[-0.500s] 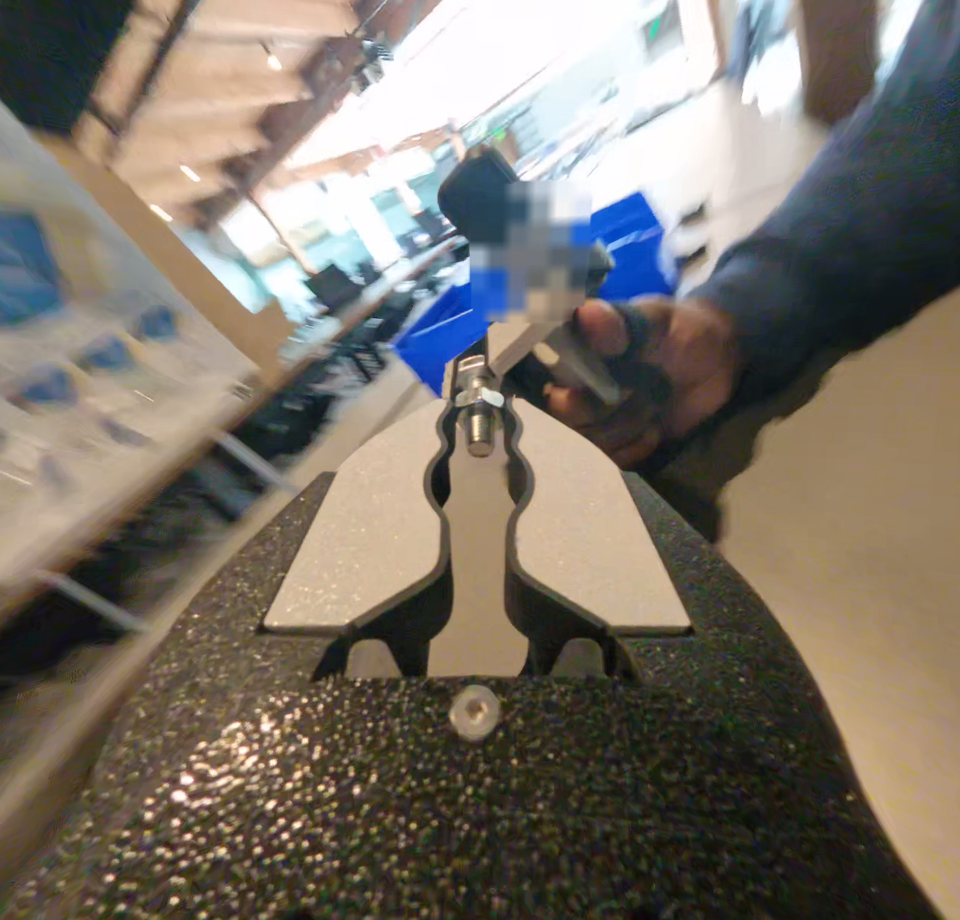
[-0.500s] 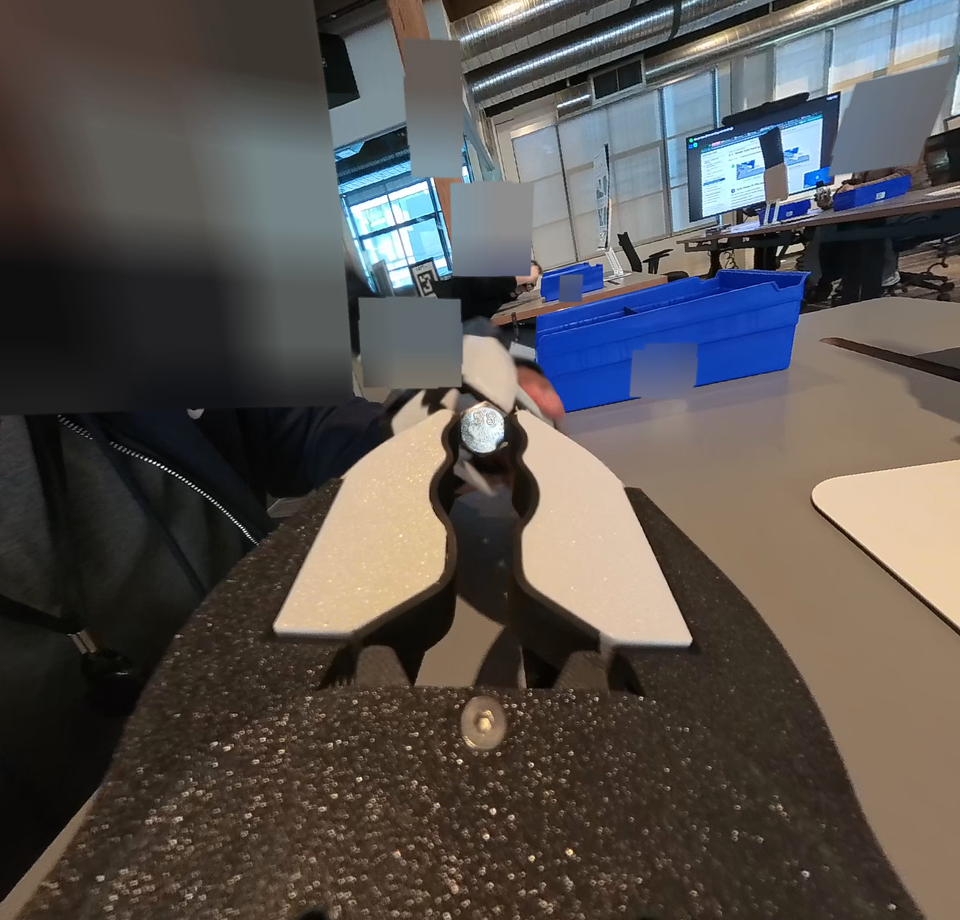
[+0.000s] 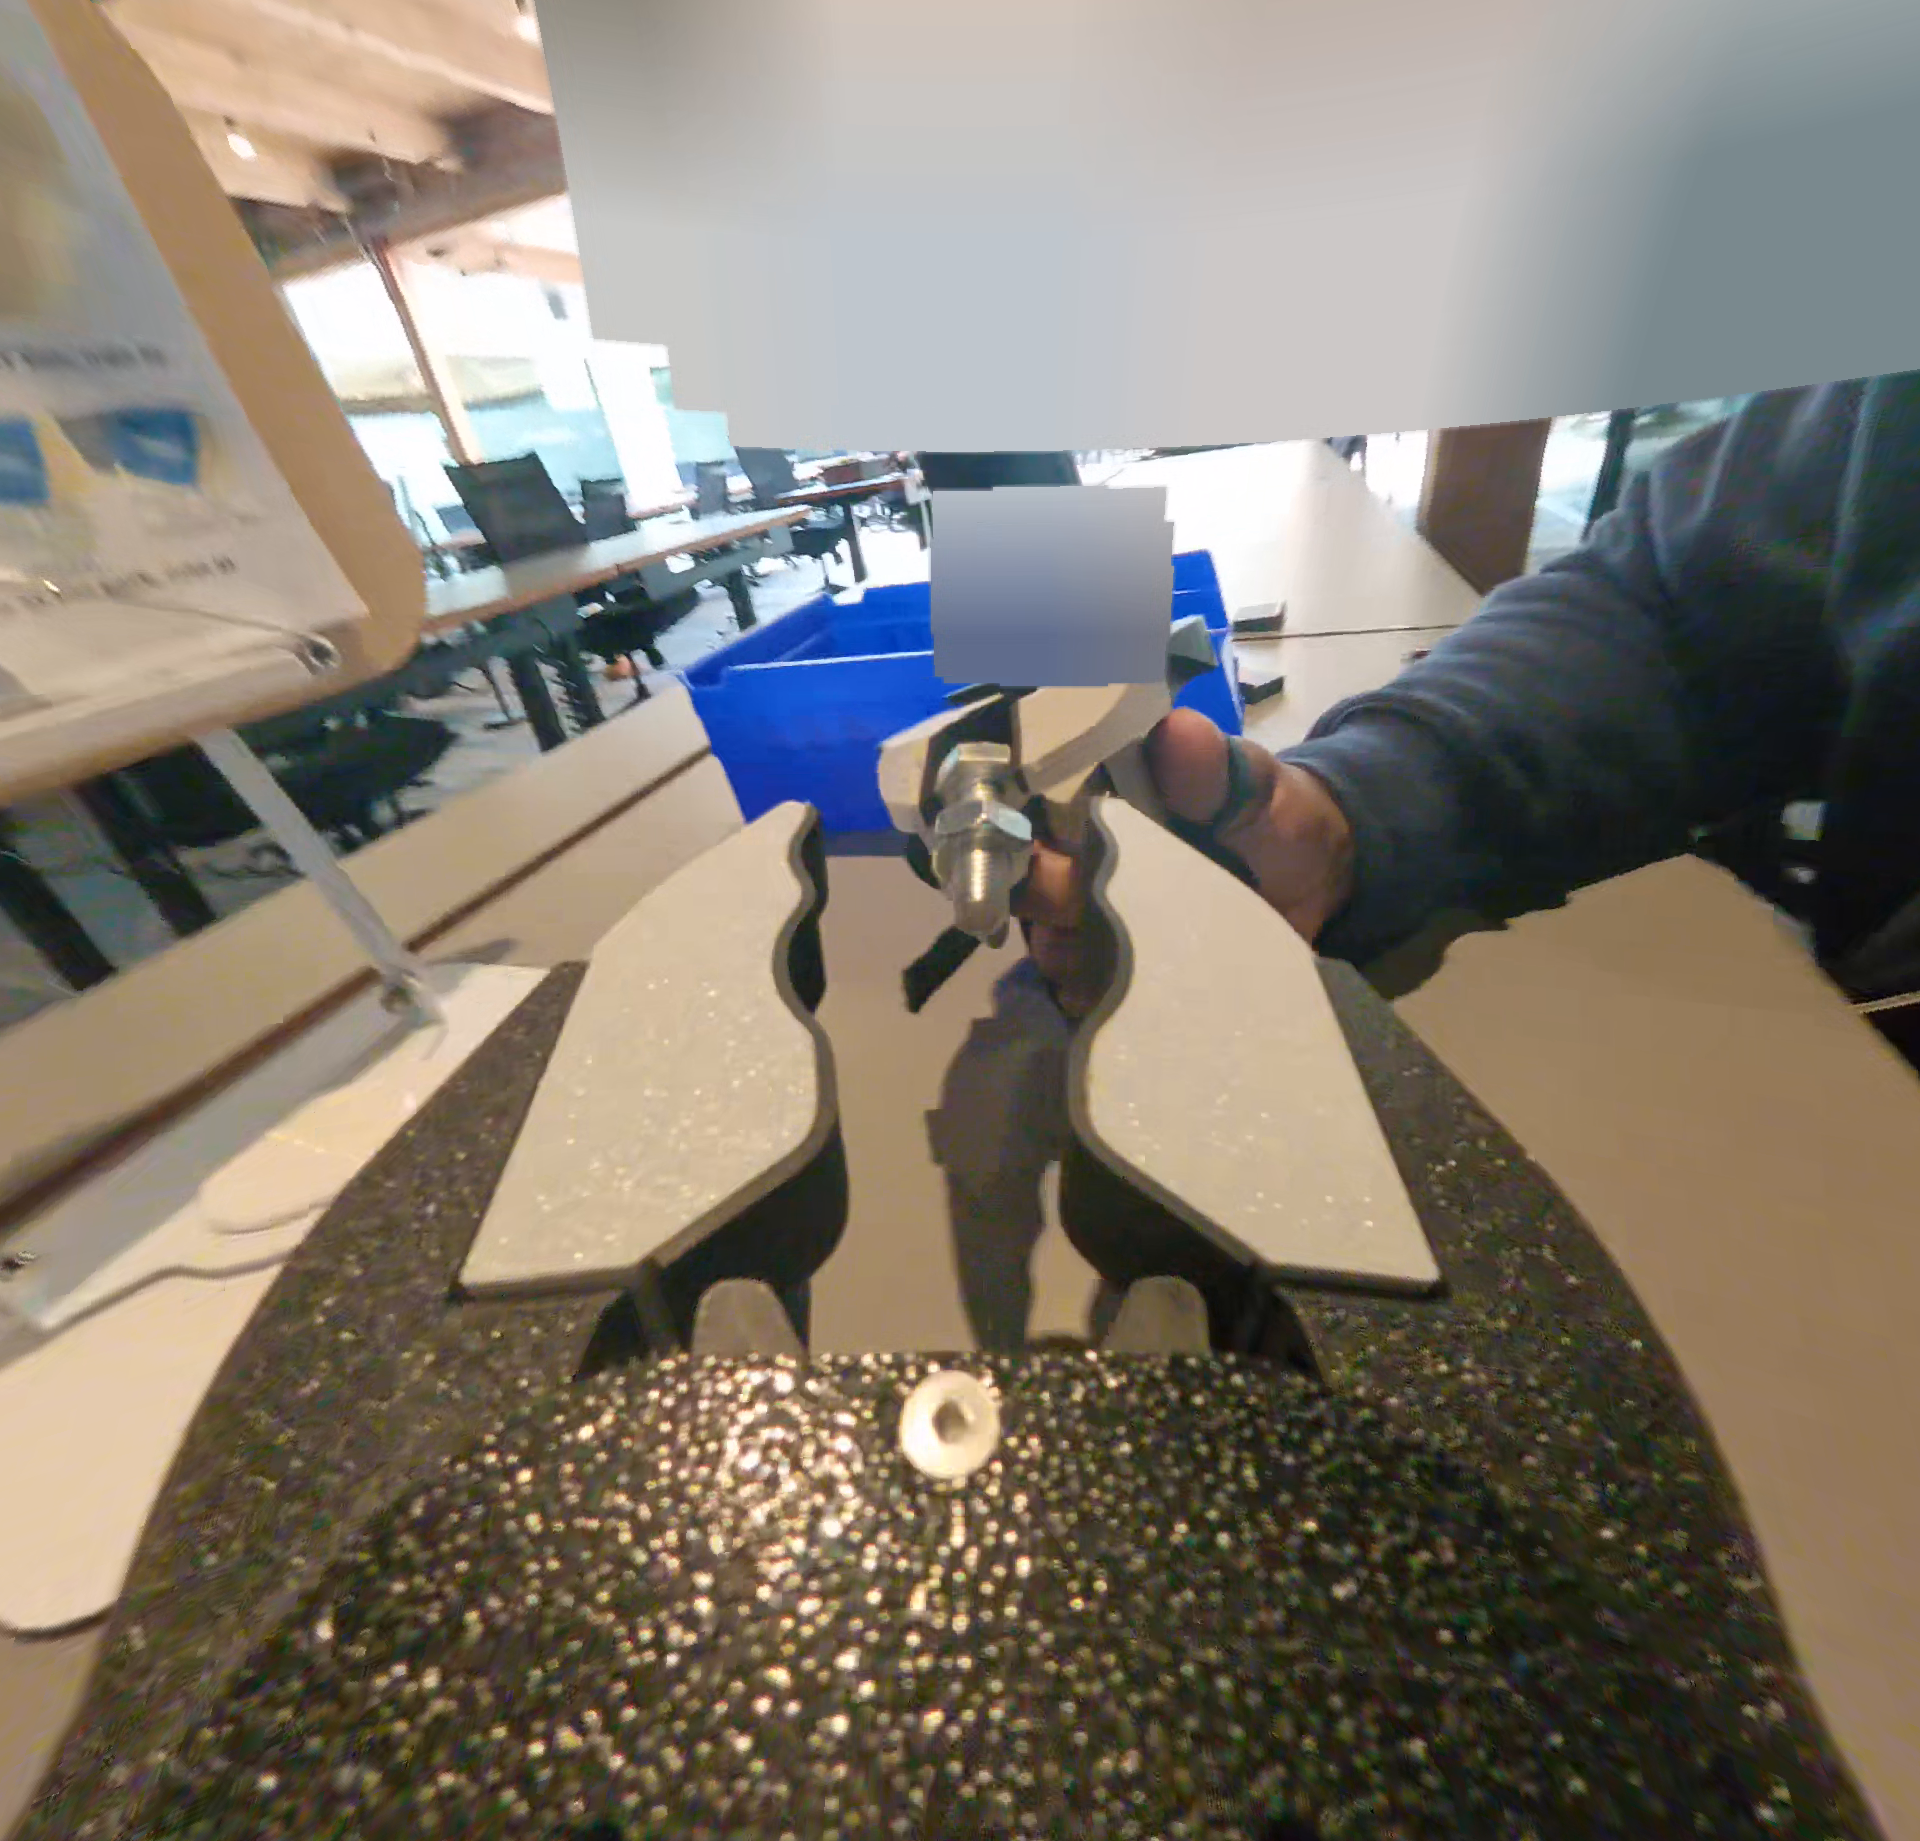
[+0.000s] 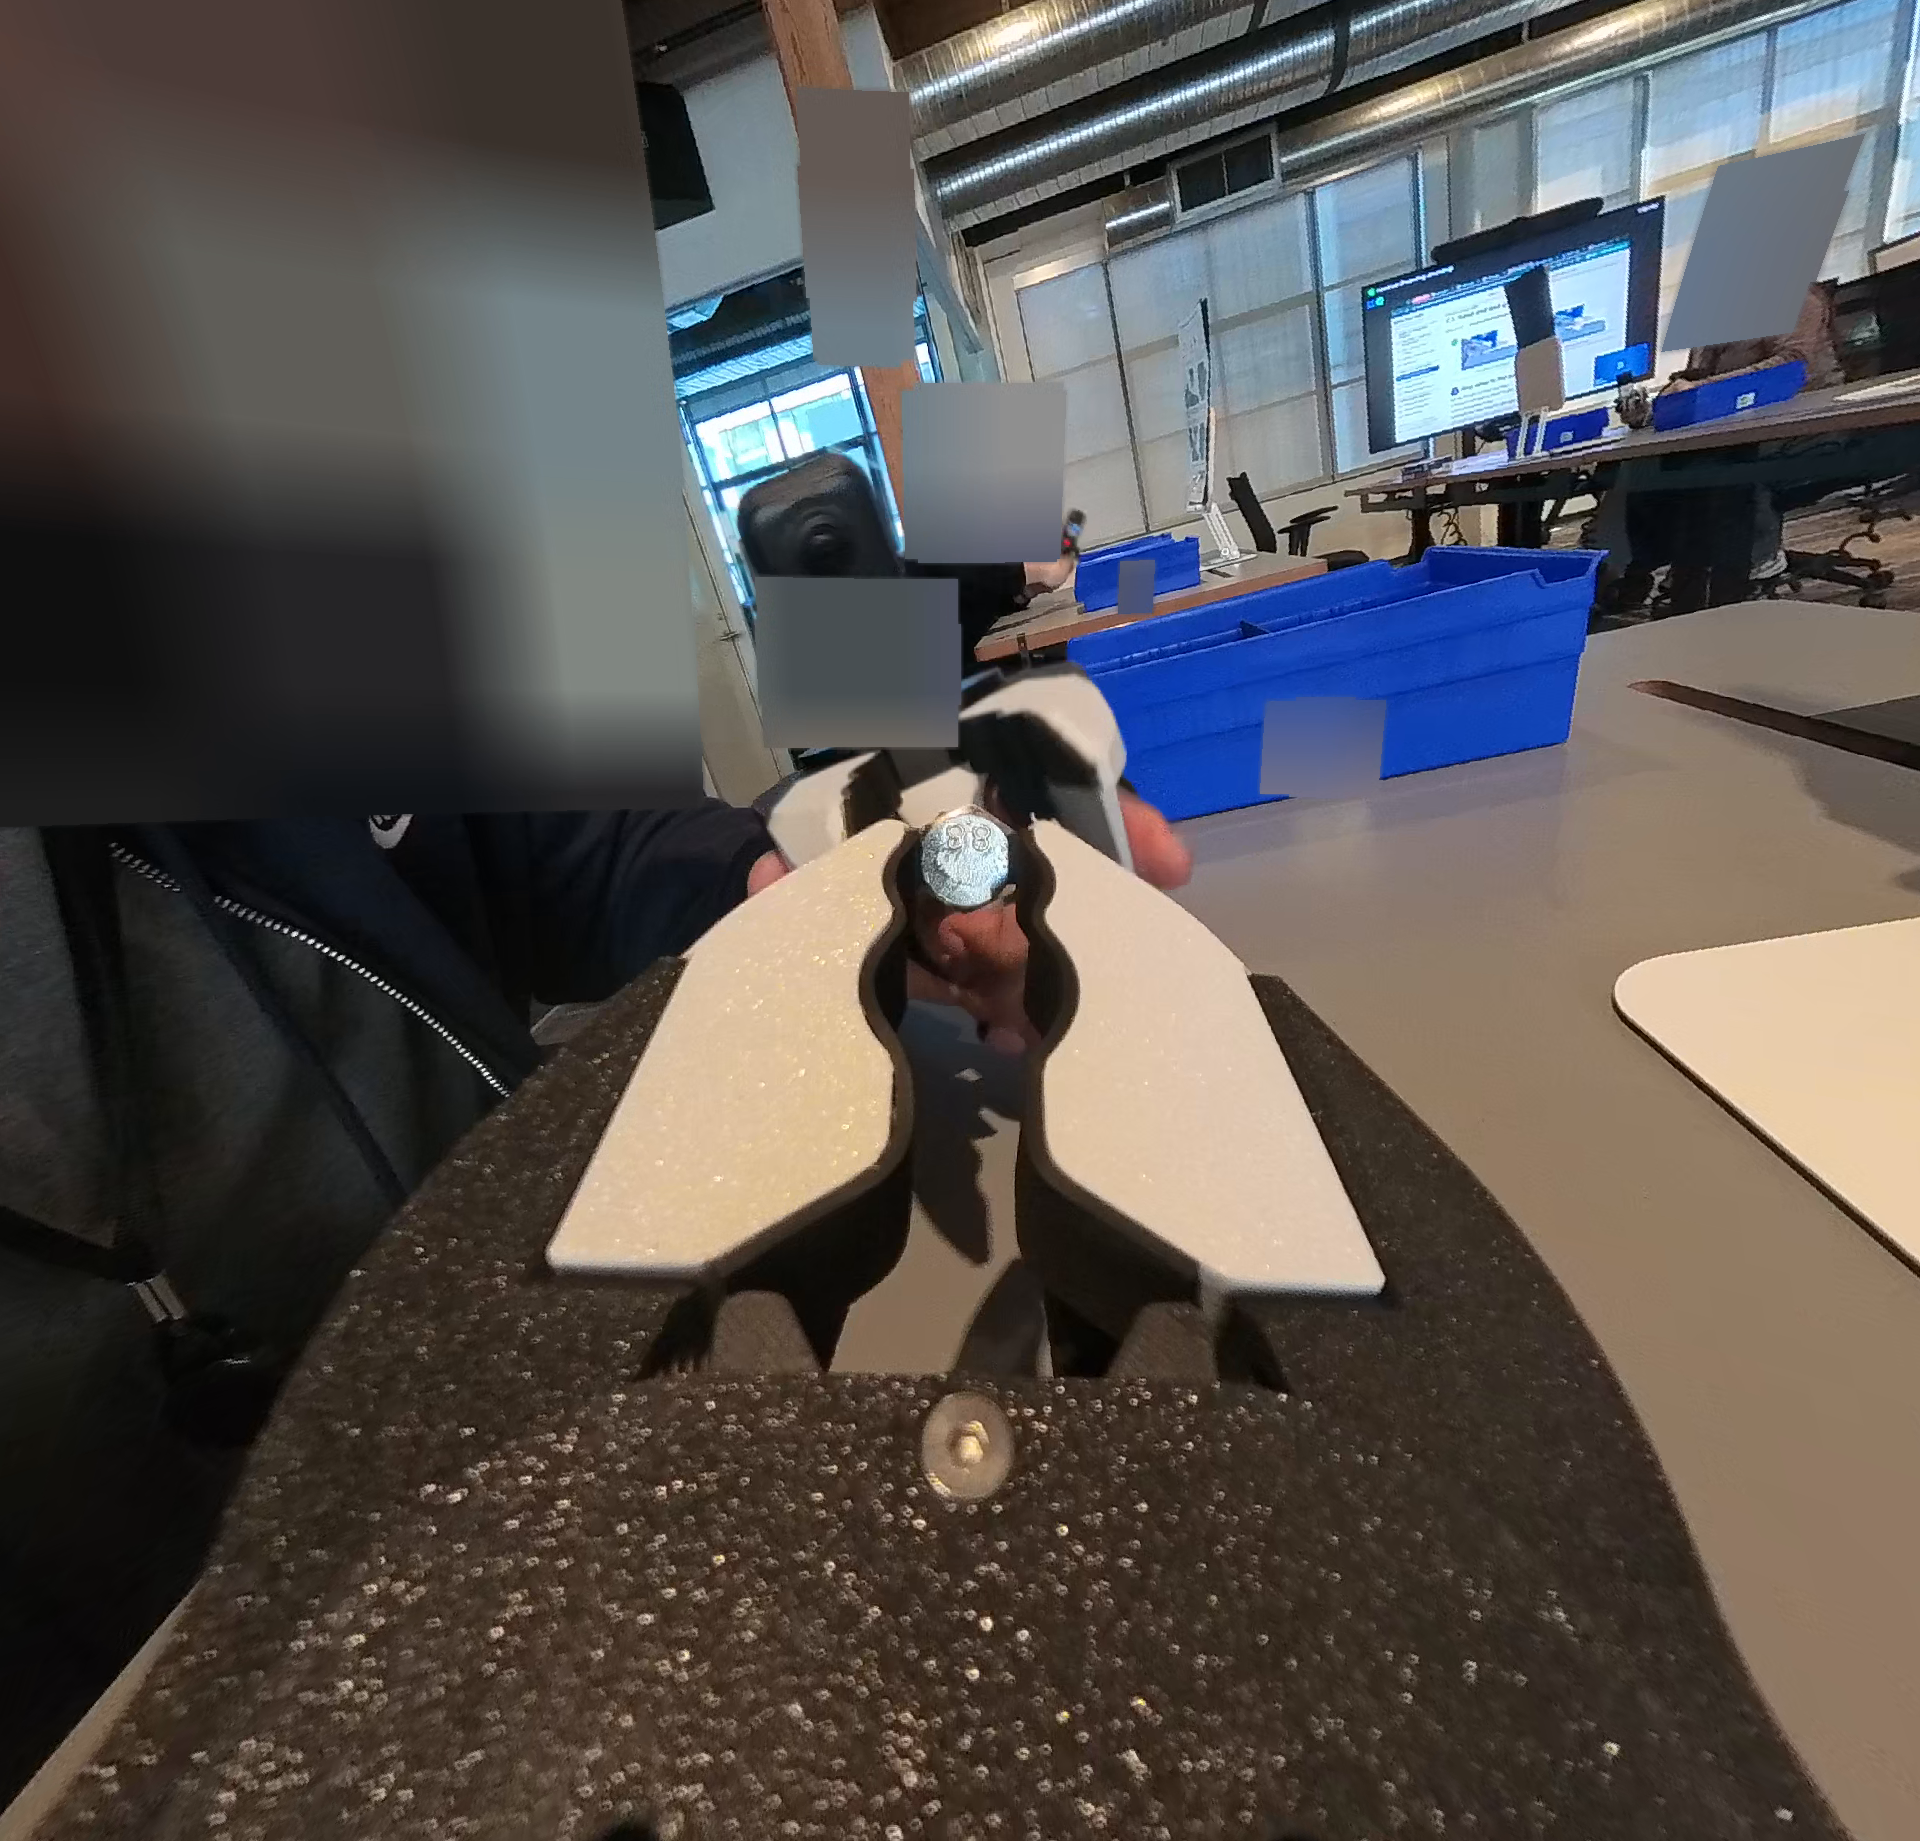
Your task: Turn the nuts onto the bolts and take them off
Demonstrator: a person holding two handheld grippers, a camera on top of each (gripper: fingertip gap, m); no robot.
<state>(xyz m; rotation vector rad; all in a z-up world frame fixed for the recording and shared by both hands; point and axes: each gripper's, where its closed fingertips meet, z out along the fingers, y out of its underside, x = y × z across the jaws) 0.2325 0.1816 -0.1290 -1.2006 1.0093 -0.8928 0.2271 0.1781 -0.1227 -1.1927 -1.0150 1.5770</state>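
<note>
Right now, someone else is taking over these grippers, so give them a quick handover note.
Left gripper: open, empty, facing the bolt's threaded end.
Right gripper: shut on the bolt, clamped near its head.
Nut: threaded partway along the bolt; whether a second nut sits behind it is hard to tell.
Done: nut is on the thread.
Left: grip the nut with the left gripper and keep turning; blue bin sits behind.

Bright window daylight, blurred fisheye edges

You're working in an open-plan office with an industrial loft look: exposed metal ducts (image 4: 1351, 35) under the ceiling, a wooden post (image 4: 821, 87), tall windows (image 4: 1164, 368), long desks (image 3: 665, 555) with office chairs (image 3: 514, 508), a big lit monitor (image 4: 1507, 326), blue bins (image 4: 1340, 669).
</note>
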